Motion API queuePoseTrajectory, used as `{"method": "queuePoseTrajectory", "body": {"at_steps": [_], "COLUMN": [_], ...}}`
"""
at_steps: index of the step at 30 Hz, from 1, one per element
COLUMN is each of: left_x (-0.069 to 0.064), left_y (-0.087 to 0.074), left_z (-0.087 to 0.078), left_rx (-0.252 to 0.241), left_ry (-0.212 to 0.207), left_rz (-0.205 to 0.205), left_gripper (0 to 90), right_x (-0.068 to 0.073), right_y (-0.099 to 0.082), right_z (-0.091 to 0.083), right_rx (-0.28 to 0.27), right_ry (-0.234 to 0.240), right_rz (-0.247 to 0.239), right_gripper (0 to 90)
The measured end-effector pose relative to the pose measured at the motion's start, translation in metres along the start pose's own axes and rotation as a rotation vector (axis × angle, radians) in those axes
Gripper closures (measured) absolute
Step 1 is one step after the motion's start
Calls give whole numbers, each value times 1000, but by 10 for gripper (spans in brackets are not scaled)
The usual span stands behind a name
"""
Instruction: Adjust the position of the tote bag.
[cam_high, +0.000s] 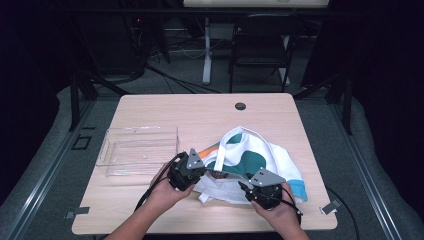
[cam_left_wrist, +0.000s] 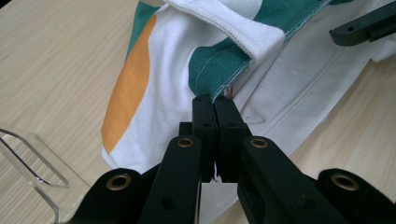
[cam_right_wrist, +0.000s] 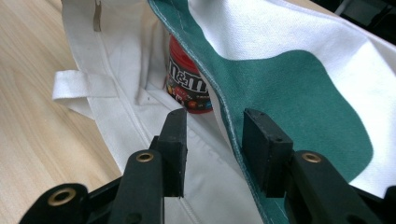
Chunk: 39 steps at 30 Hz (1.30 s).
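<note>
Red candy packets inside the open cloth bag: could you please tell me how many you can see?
1: a red candy packet lies inside the white, green and orange cloth tote bag, just beyond the mouth; others may be hidden deeper.

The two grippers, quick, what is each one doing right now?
Left gripper: shut on the tote bag's green rim.
Right gripper: open; the bag's rim runs between its jaws, not pinched.
</note>
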<state>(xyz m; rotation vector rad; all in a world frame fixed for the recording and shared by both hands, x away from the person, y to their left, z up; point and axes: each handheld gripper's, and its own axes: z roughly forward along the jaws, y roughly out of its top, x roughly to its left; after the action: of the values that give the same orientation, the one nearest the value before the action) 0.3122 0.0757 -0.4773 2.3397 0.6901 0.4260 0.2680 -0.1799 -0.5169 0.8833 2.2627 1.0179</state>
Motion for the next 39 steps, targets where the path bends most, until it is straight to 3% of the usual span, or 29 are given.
{"method": "queuePoseTrajectory", "body": {"at_steps": [10,25,39], "left_x": [6,12,19], "left_y": [9,24,36], "left_z": [-5,-10,-11], "left_rx": [14,20,29], "left_ry": [-4,1,-1], "left_rz": [-4,-7,-25], "left_gripper": [887,887,887], "right_x": [-3,-3,-13], "right_y": [6,16,26], "right_z": [-6,-14,-23], "right_rx": [10,-4,8], "right_ry": [-3,-20,-13], "right_rz": [33,8,60], "right_gripper": [619,616,626]}}
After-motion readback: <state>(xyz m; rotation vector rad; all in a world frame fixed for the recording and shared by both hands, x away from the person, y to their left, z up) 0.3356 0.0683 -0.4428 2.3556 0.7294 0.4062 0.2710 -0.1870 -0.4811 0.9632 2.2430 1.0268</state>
